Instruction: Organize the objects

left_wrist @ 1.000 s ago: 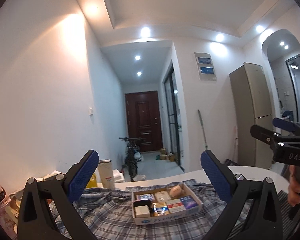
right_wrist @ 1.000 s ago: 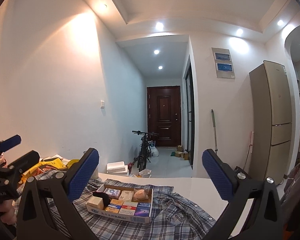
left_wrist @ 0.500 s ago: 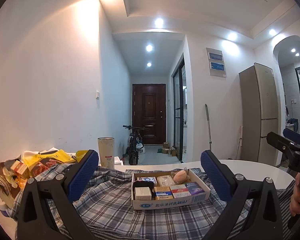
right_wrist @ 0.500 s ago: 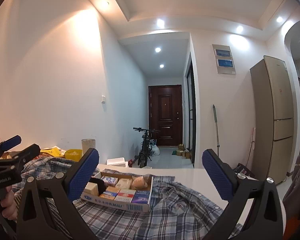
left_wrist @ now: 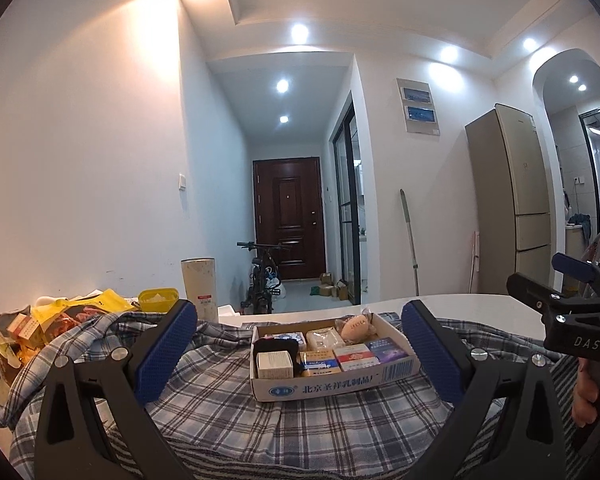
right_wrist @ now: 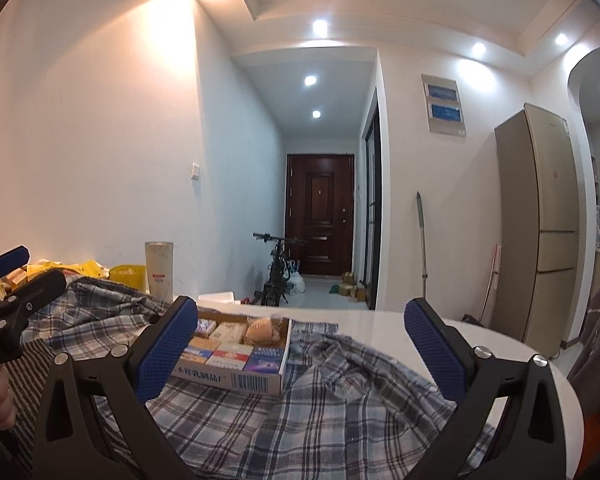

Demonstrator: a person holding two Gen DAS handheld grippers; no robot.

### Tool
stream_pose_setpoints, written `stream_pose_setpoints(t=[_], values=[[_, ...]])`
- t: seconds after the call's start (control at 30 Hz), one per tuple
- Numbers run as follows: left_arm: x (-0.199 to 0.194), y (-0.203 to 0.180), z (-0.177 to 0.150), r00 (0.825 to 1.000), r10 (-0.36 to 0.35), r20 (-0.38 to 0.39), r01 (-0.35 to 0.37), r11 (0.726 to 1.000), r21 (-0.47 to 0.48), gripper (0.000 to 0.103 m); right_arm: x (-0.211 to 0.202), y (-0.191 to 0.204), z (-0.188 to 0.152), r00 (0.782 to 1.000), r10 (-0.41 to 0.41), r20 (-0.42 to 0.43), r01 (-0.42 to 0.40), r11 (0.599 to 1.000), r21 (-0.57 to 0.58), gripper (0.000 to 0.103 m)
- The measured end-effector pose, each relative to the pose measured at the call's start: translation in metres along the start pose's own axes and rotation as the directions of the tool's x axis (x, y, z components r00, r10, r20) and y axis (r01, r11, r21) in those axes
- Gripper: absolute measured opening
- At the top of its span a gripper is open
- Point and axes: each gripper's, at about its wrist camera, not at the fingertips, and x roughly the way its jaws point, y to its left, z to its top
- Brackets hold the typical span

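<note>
A shallow cardboard box filled with several small packets stands on a plaid shirt spread over a white table. It also shows in the right wrist view, on the shirt. My left gripper is open and empty, held just in front of the box. My right gripper is open and empty, with the box behind its left finger. The right gripper shows at the right of the left wrist view, and the left gripper at the left of the right wrist view.
A pile of yellow and brown snack bags lies at the table's left. A tall beige cup and a yellow tub stand behind the shirt. The round white table's edge curves on the right. A hallway with a bicycle lies beyond.
Both grippers have tilted down and come closer to the table, so the box and shirt sit larger and higher in both views. Both stay open.
</note>
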Motion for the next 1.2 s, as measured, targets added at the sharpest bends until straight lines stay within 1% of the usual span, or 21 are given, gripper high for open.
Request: stream_pose_setpoints(t=[0.1,0.37,0.47,0.67,0.93,1.2], values=[[0.002,0.004,-0.001,1.0,0.012,-0.009,-0.012,1.0,-0.022,0.103,0.001,-0.003,0.0,1.0,0.013,-0.005,-0.013,1.0,0.012,0.103],[0.0,0.014,-0.001,0.999,0.051,-0.014,-0.052,0.996,-0.076,0.103,0.005,-0.005,-0.001,0.999,0.01,-0.03,-0.009,1.0,0.021,0.103],[-0.001,0.014,-0.001,0.998,0.054,-0.011,-0.055,0.996,-0.073,0.103,0.005,-0.006,-0.001,0.999,0.012,-0.029,-0.011,1.0,0.024,0.103],[0.003,0.011,-0.001,0.998,0.058,-0.033,-0.059,0.997,-0.058,0.103,0.004,-0.008,-0.001,0.999,0.012,-0.033,-0.011,0.999,0.036,0.103],[-0.001,0.013,-0.001,0.998,0.07,-0.004,-0.07,0.995,-0.066,0.103,0.007,-0.008,-0.002,0.999,0.012,-0.047,-0.011,0.999,0.036,0.103],[0.001,0.015,-0.002,0.997,0.07,-0.015,-0.071,0.995,-0.077,0.103,0.008,-0.008,-0.003,0.999,0.01,-0.051,-0.008,0.999,0.036,0.103]])
